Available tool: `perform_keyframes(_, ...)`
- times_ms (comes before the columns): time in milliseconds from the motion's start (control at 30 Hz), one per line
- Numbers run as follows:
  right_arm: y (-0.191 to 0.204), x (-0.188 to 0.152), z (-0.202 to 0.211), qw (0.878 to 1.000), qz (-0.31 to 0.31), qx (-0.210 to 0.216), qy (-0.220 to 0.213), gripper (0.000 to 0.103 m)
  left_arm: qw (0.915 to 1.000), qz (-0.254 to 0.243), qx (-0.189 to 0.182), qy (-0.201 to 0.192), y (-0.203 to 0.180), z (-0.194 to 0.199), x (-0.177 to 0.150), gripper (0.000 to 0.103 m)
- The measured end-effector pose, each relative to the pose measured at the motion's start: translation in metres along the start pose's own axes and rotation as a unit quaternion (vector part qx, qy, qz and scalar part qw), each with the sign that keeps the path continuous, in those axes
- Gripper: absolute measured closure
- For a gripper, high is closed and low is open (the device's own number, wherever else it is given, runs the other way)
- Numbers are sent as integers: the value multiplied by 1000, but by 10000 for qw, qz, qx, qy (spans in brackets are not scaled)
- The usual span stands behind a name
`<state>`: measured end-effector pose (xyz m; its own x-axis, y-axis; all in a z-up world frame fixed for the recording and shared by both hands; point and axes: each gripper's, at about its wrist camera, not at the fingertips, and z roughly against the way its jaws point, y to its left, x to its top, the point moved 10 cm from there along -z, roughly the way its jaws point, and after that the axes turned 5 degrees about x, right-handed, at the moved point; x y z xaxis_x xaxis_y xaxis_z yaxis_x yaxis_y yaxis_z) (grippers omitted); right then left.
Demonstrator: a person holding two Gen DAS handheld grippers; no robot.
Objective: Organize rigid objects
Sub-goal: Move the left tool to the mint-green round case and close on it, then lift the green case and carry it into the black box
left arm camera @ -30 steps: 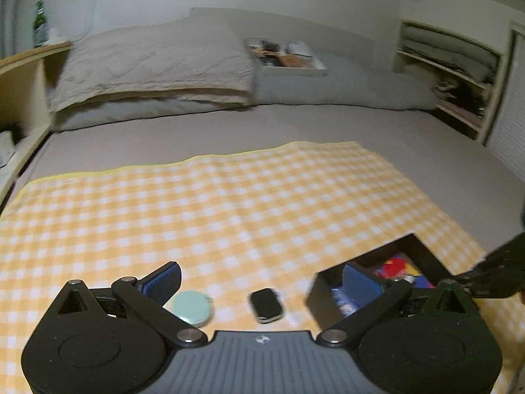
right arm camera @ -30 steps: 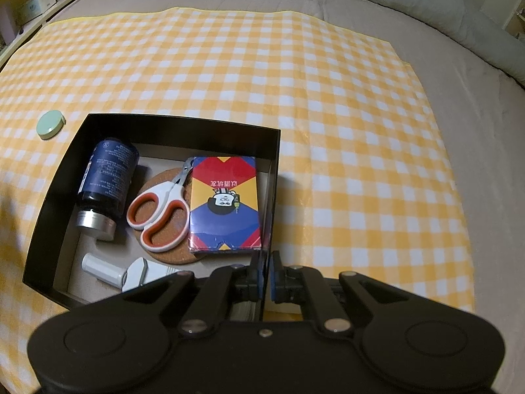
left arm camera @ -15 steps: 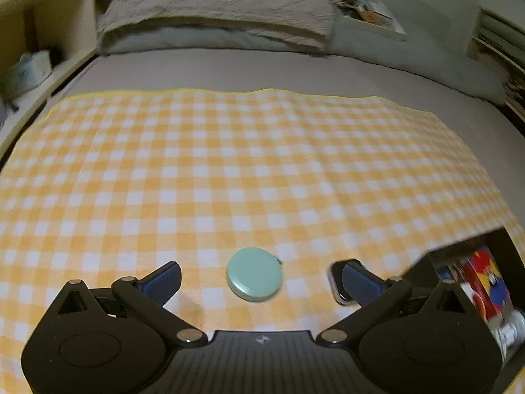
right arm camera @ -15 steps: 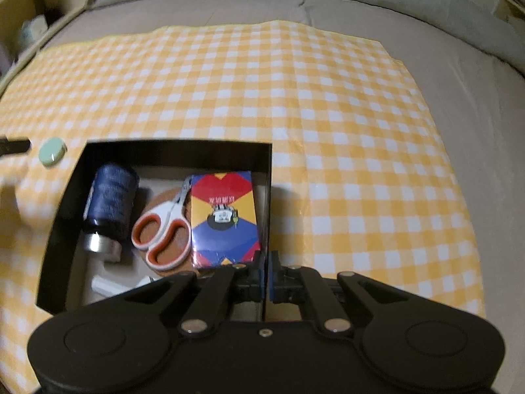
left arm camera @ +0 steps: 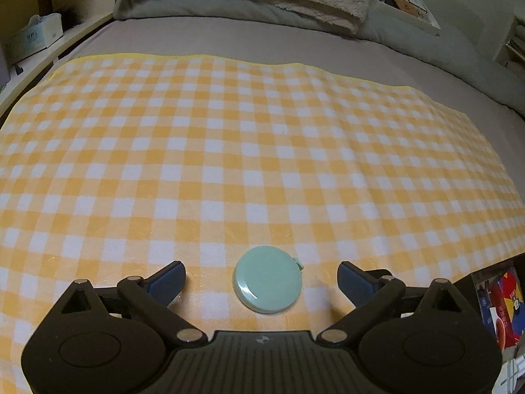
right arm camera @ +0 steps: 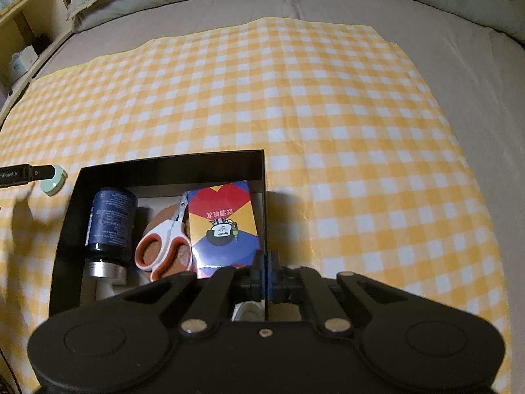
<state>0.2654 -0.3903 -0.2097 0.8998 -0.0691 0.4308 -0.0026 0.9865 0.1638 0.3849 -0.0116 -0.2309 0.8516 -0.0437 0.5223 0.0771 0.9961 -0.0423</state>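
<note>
Left wrist view has the left hand-held gripper (left arm camera: 261,279) spread wide around a mint round case (left arm camera: 267,284) on the checked cloth (left arm camera: 229,151), while right wrist view has the right hand-held gripper (right arm camera: 265,271) clamped on the black box (right arm camera: 170,166) wall beside a card pack (right arm camera: 223,220).

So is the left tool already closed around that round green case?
No, the left tool is open, its two fingers spread wide on either side of the round green case, which lies on the checked cloth untouched.

A glossy, smooth plastic mint disc (left arm camera: 267,284) lies on matt woven checked cloth (left arm camera: 229,151); the black box (right arm camera: 170,167) looks matt.
</note>
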Motion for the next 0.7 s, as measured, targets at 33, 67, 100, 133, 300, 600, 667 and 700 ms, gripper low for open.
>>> perform_keyframes(33, 0, 0, -2, 10000, 15, -20, 18, 101, 10000, -5, 4, 20, -2, -4, 2, 9)
perform_keyframes(67, 1, 0, -4, 10000, 23, -40, 35, 101, 10000, -6, 5, 46, -4, -7, 2, 9)
perform_keyframes(100, 3, -1, -5, 10000, 33, -60, 54, 101, 10000, -3, 12, 70, -5, -10, 3, 10)
perform_keyframes(133, 4, -1, -7, 9999, 43, -77, 74, 101, 10000, 1, 19, 96, -5, -11, 2, 11)
perform_keyframes(300, 7, -6, -14, 9997, 109, -139, 166, 101, 9998, -16, -44, 186, -10, -29, 3, 16)
perform_keyframes(600, 8, -7, -17, 9995, 156, -175, 204, 101, 9986, -499, 40, 155, -29, -48, 13, 45)
perform_keyframes(667, 8, -7, -17, 9995, 156, -175, 204, 101, 9980, -613, 29, 168, -35, -51, 14, 45)
perform_keyframes(700, 8, -7, -17, 9995, 158, -176, 203, 101, 9974, -701, 33, 173, -38, -53, 14, 45)
